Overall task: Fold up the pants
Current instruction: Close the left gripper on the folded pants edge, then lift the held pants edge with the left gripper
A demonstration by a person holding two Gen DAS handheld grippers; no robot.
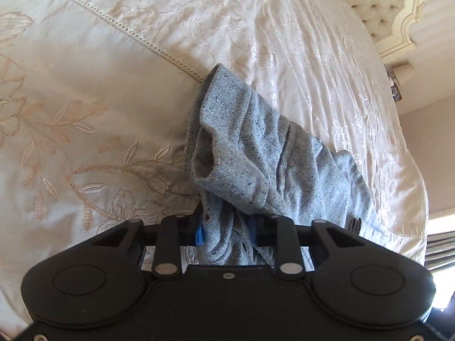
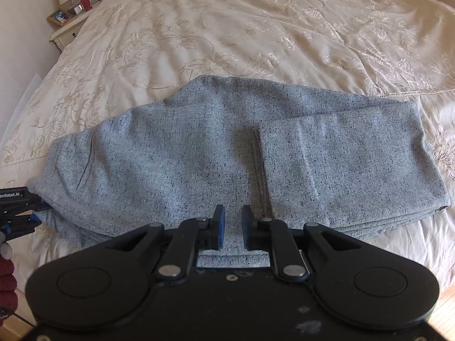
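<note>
Grey speckled pants (image 2: 176, 153) lie across the cream bedspread (image 2: 227, 28), with the right end folded over into a flat panel (image 2: 335, 164). My right gripper (image 2: 232, 228) is open with a narrow gap, empty, just above the pants' near edge. My left gripper (image 1: 227, 231) is shut on a bunched end of the pants (image 1: 256, 153) and holds it lifted above the bed. In the right wrist view the left gripper (image 2: 17, 213) shows at the far left edge, at the pants' left end.
A cream embroidered bedspread (image 1: 99, 113) covers the bed. A tufted headboard (image 1: 378, 2) stands at one end. A white nightstand (image 2: 65, 28) with a lamp, frames and small items is at the far left. Wood floor (image 2: 443, 298) shows beside the bed.
</note>
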